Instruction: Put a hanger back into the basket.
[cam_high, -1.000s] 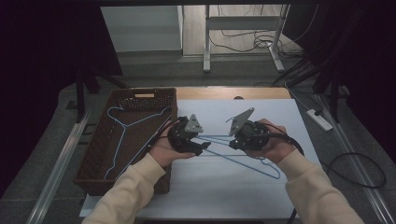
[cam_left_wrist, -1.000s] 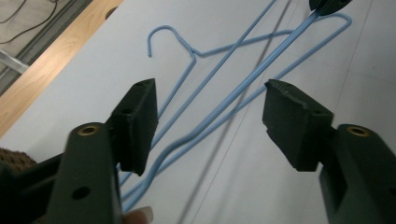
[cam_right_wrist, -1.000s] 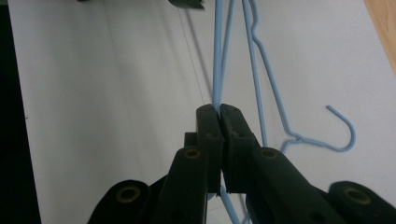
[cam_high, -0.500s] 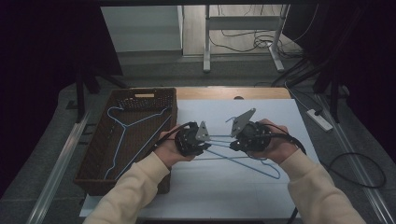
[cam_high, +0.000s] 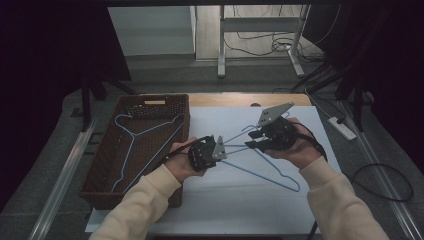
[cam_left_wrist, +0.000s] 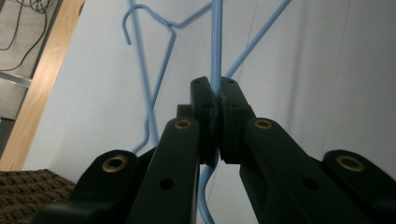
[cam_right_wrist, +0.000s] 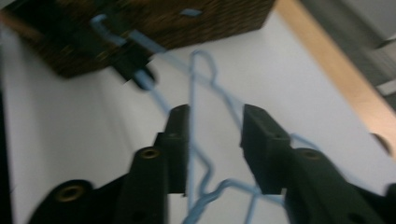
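Here the left gripper (cam_left_wrist: 215, 100) pinches a blue hanger (cam_high: 260, 170) wire mid-desk; the right gripper's (cam_right_wrist: 215, 140) jaws, just opened, straddle the wire untouching. Basket (cam_high: 100, 175) hugs the left edge.

The wire hangers (cam_high: 260, 167) on the table are pale blue, and so is the hanger (cam_high: 131, 135) lying in the dark brown woven basket (cam_high: 107, 192). They lie on a plain white sheet (cam_high: 240, 205) edged by light wood (the tabletop's far strip). Both grippers are black, their jaws dotted with brass-coloured rivets; the person's sleeves (cam_high: 140, 207) are cream.
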